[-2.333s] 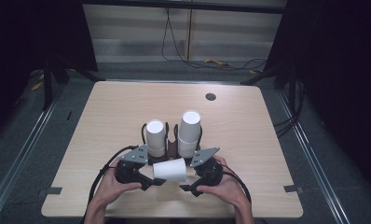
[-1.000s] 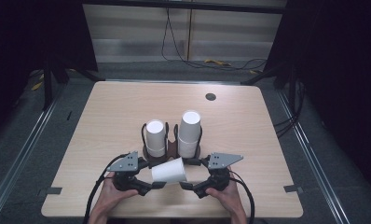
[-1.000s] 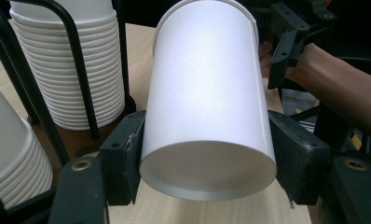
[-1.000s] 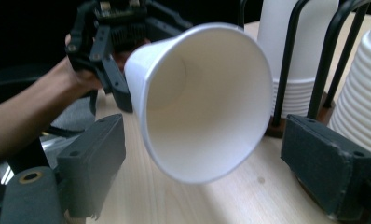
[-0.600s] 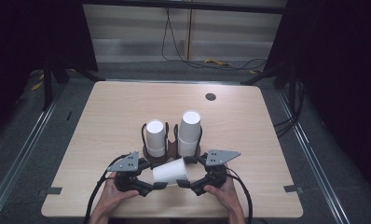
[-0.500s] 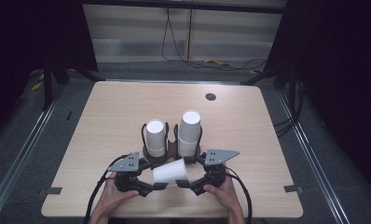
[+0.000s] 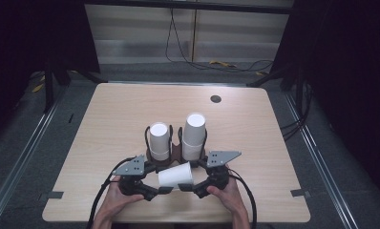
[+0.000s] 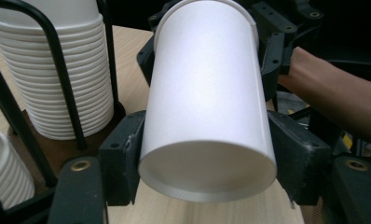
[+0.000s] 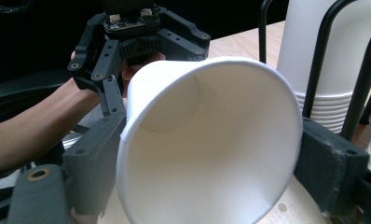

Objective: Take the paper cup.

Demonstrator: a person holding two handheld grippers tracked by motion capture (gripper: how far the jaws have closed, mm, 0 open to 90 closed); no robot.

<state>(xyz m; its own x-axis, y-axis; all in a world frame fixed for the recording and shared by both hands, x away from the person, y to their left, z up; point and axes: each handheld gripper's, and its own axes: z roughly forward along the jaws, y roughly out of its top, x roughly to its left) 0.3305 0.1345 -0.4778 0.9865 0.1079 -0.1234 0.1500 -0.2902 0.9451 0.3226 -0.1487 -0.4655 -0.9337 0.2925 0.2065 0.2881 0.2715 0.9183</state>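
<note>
A white paper cup (image 7: 175,175) is lying on its side between the two grippers near the front edge of the pale wooden table (image 7: 107,114), just in front of the rack (image 7: 174,151). The cup is smooth and matte, tapering from a rolled rim to a narrower, recessed base. The left gripper (image 7: 155,191) is clamping the base end: in the left gripper view its black, rough-edged jaws are pressing on both sides of the cup (image 8: 206,107), with the base ring facing the camera. The right gripper (image 7: 194,187) is clamping the mouth end: in the right gripper view its jaws are squeezing the rim, and the cup (image 9: 207,144) mouth is bulging out of round into an uneven oval. Behind the cup, the rack of thin black wire on a dark brown base is holding two upright stacks of white cups, the left stack (image 7: 159,140) shorter than the right stack (image 7: 194,135), their rims forming fine ridges. The person's hands are coming in from the bottom edge, each gripping a handle, with the grippers angled inward toward each other and grey three-cornered plates sitting on top.
</note>
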